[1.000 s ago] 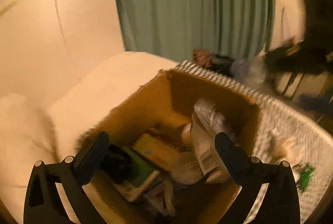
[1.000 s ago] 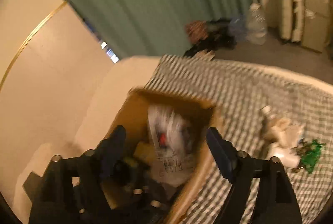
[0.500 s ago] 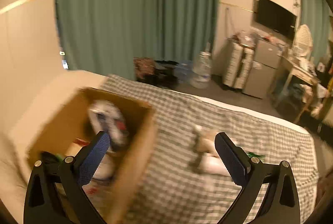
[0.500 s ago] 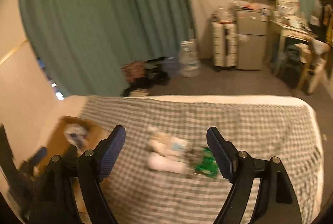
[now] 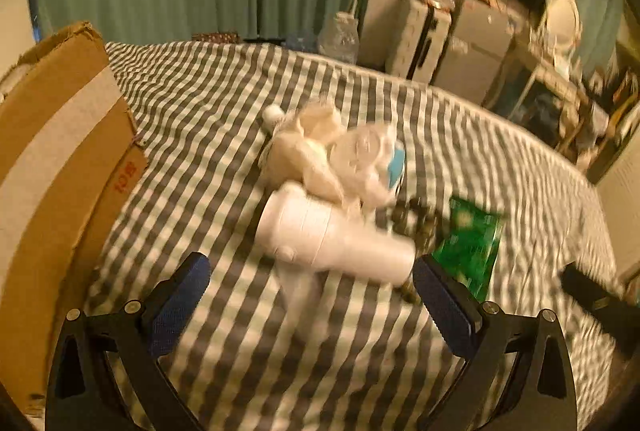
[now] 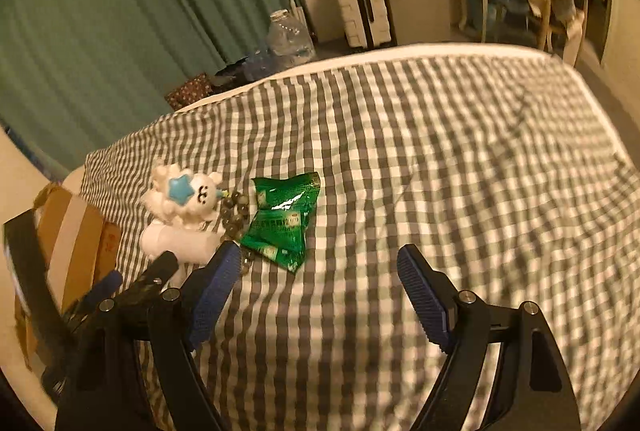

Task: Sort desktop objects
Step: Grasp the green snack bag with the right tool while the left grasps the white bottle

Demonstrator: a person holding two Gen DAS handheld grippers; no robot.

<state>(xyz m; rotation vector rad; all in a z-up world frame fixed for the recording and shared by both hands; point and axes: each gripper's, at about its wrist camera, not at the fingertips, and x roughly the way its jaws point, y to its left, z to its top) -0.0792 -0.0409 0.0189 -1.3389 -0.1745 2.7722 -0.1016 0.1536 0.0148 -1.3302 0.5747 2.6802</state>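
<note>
Cardboard box (image 5: 60, 159): stands at the left edge of the checked bedspread (image 6: 440, 159), its inside is hidden from me in both views
left gripper (image 5: 312, 307): jaws wide, nothing between them, I hover it over the white tube (image 5: 332, 239)
right gripper (image 6: 316, 287): wide too, empty, near the green packet (image 6: 284, 219)
pile: plush toy (image 6: 184, 199), tube, beads (image 6: 234, 215), packet all touching or just beside each other
step: I'd straddle the tube across its width, clear of the plush, before closing

Grey-and-white checked bedcover (image 6: 440, 159), green packet (image 6: 282, 221) (glossy), white plush toy (image 6: 184, 197).
</note>
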